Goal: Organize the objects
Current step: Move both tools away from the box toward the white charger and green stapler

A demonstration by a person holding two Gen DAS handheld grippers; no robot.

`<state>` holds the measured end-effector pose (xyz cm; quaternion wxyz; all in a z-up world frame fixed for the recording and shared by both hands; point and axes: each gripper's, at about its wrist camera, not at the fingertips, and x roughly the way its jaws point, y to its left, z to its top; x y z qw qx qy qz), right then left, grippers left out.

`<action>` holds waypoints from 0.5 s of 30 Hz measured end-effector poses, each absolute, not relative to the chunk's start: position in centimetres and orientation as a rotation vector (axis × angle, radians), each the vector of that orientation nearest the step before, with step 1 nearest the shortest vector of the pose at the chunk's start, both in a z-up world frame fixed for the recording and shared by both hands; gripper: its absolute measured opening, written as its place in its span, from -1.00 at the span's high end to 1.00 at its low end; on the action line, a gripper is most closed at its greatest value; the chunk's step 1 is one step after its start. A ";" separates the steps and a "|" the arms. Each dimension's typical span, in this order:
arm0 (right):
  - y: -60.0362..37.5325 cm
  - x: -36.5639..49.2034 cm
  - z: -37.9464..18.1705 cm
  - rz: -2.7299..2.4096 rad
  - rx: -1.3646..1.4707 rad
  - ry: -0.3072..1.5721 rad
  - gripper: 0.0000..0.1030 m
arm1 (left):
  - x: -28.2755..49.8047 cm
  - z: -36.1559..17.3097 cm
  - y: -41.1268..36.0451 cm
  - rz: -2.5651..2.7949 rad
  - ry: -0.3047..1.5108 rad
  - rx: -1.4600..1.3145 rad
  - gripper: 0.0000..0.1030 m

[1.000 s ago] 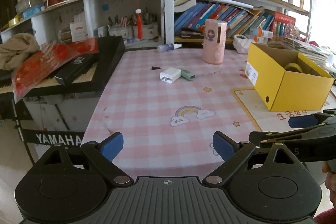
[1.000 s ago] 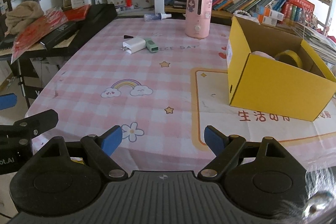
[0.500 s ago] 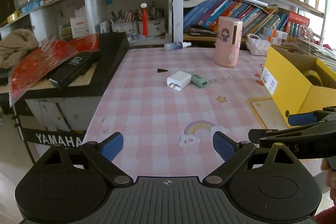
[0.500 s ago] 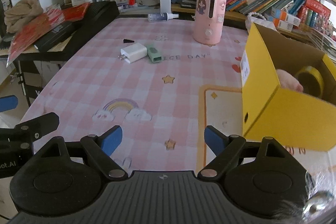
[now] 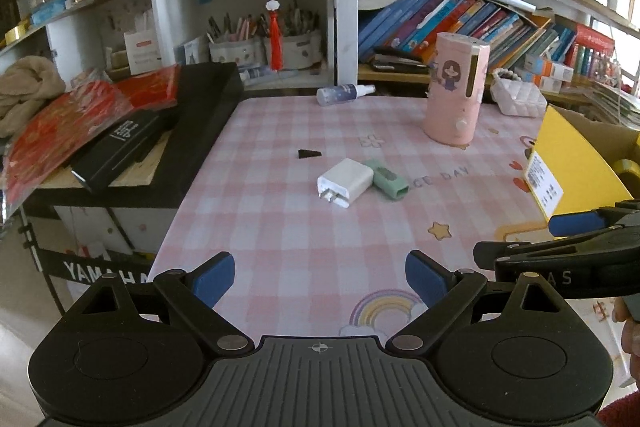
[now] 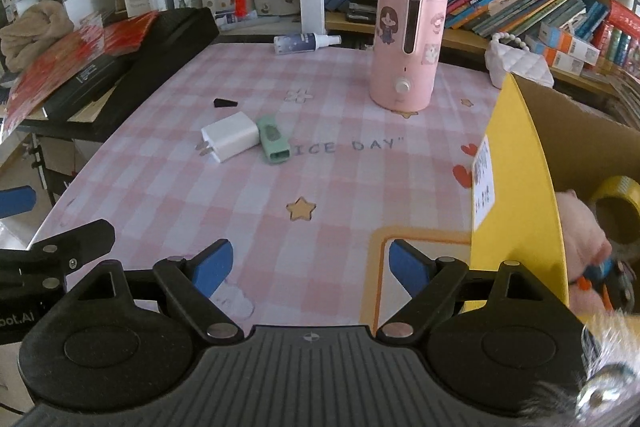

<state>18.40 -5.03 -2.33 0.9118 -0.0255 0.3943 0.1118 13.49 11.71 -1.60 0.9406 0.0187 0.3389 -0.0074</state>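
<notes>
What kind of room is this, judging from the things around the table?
Probably a home study or a child's desk corner: shelves of leaning books, tubs of pens, and a pink checked tablecloth with rainbow and star prints.

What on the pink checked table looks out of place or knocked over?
The small spray bottle lies on its side at the far edge. A white charger and green case lie loose and touching mid-table, beside a small black wedge. Nothing spilled.
</notes>
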 end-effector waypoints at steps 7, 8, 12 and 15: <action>-5.4 21.1 -2.8 0.248 -0.053 0.826 -0.64 | 15.8 -1.8 11.4 0.011 0.706 0.027 -0.83; -5.4 21.5 -2.8 0.251 -0.054 0.827 -0.64 | 16.2 -1.8 11.3 0.014 0.710 0.023 -0.83; -5.5 22.6 -3.0 0.263 -0.060 0.821 -0.60 | 17.4 -2.0 11.3 0.025 0.716 0.011 -0.83; -5.4 23.5 -3.1 0.278 -0.067 0.819 -0.59 | 18.2 -2.3 11.2 0.028 0.722 0.010 -0.83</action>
